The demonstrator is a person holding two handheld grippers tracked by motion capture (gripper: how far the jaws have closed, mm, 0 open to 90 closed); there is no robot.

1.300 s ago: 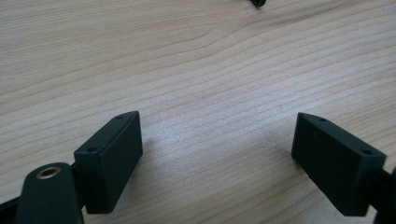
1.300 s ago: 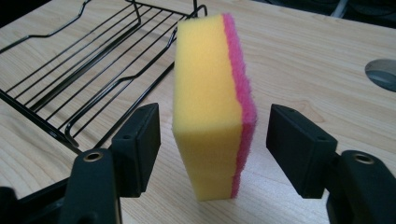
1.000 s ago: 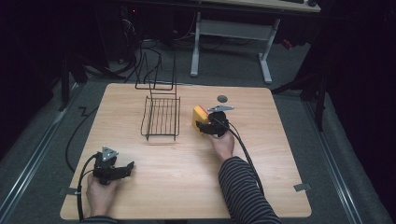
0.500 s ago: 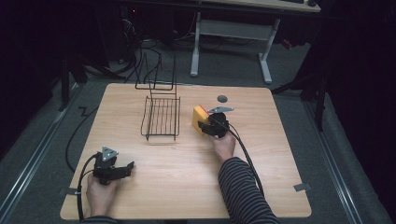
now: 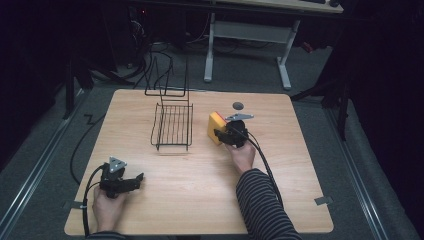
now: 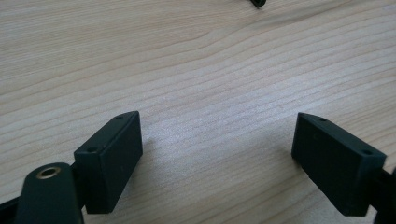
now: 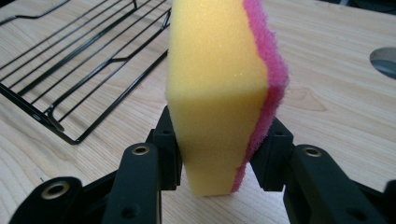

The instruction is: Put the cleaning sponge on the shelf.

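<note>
The sponge stands on edge on the bench, just right of the wire rack, yellow foam on one broad face and a thin pink scouring layer on the other. In the right gripper view its long axis runs away from me along the line of the jaws, with the pink face to the right. My right tongs have just been closing and are now clamped on its near end, 1 jaw pressing the yellow side and 1 the pink (the foam dents a little at the pink edge). In the high view the sponge sits beside a small dark hole in the benchtop. My left tongs rest near the front left corner, jaws wide apart over bare wood.
</note>
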